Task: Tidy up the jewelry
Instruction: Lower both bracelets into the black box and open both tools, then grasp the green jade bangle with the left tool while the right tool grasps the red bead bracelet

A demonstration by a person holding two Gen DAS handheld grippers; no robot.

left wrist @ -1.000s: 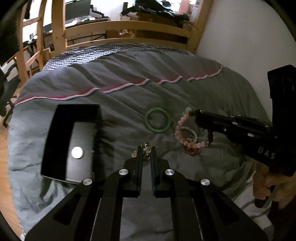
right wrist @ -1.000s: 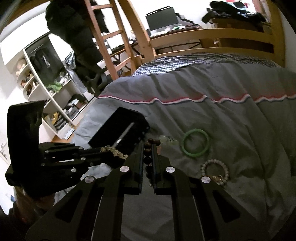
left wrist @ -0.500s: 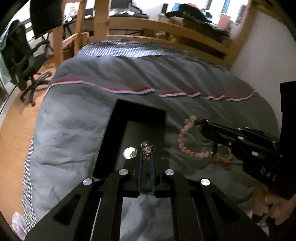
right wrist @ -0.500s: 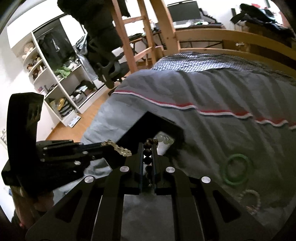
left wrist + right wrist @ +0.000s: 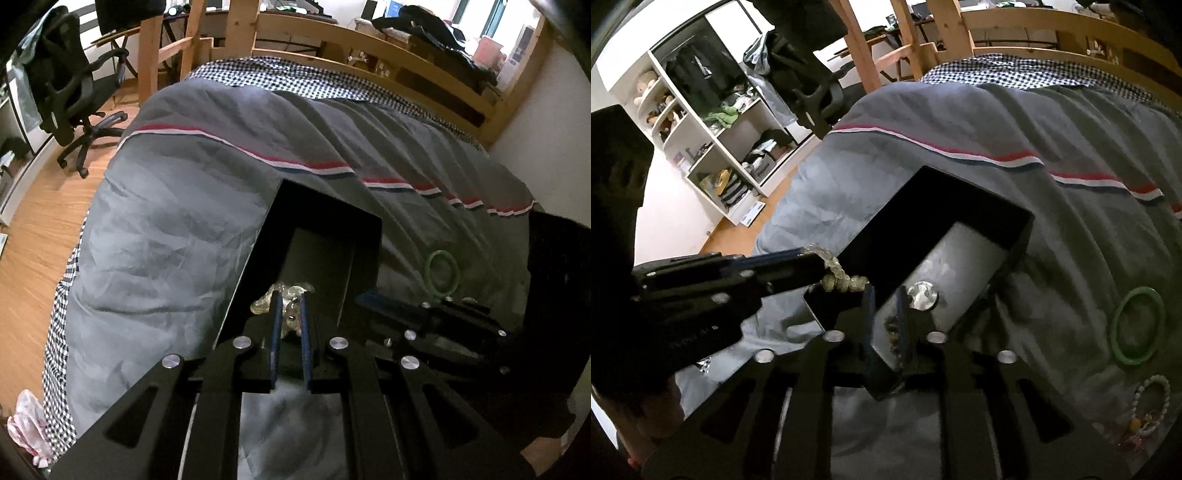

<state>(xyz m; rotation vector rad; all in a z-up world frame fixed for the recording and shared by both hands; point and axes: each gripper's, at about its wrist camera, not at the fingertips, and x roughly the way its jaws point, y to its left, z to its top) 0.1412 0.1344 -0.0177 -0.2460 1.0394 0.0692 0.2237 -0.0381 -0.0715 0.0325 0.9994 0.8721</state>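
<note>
A black open box (image 5: 325, 221) (image 5: 964, 206) lies on the grey duvet. My left gripper (image 5: 289, 299) is shut on a clear bead bracelet (image 5: 284, 295) and holds it over the box's near end; the bracelet also shows in the right wrist view (image 5: 842, 282). My right gripper (image 5: 886, 295) hangs over the box's near rim, jaws slightly parted, with a dark bead bracelet (image 5: 894, 332) between the fingers. A green bangle (image 5: 441, 273) (image 5: 1137, 325) and a white bead bracelet (image 5: 1150, 398) lie on the duvet to the right.
The box floor holds a round silver disc (image 5: 923, 293). A wooden bed rail (image 5: 369, 48) runs along the far side. An office chair (image 5: 70, 92) and white shelves (image 5: 713, 140) stand left of the bed. A wall rises at the right.
Both grippers have moved left and forward over the box, each carrying its bracelet. The right gripper's jaws look a little wider than before. The green bangle has stayed on the duvet.
</note>
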